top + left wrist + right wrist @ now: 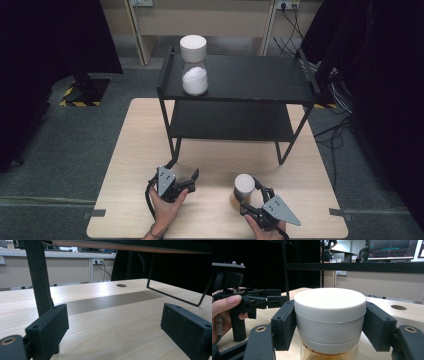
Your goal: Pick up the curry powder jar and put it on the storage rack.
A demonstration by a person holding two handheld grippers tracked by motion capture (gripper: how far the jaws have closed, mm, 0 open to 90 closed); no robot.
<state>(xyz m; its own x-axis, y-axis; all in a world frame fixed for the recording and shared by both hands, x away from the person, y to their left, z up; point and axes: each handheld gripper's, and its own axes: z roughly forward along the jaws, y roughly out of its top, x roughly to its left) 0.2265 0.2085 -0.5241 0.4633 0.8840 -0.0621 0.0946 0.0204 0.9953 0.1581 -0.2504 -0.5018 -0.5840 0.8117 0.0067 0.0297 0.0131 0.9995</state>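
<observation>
A jar with a white lid (pixel 244 186) and amber-brown contents stands on the wooden table (pixel 135 150) at the front right. My right gripper (pixel 248 193) is shut on it. In the right gripper view both pads press the sides of the jar's lid (pixel 329 307), with the right gripper (pixel 329 326) low around it. My left gripper (pixel 182 170) rests at the front left by the rack's front left leg, jaws open. The left gripper (pixel 115 327) has only bare table between its jaws. The right gripper view has the left gripper (pixel 274 300) off to the left, held by a hand.
A black two-tier rack (pixel 240 80) stands on the rear half of the table. On its top shelf at the left is a second jar (pixel 194 65) with white powder and a white lid. The rack's leg (pixel 37 277) rises close by my left jaw.
</observation>
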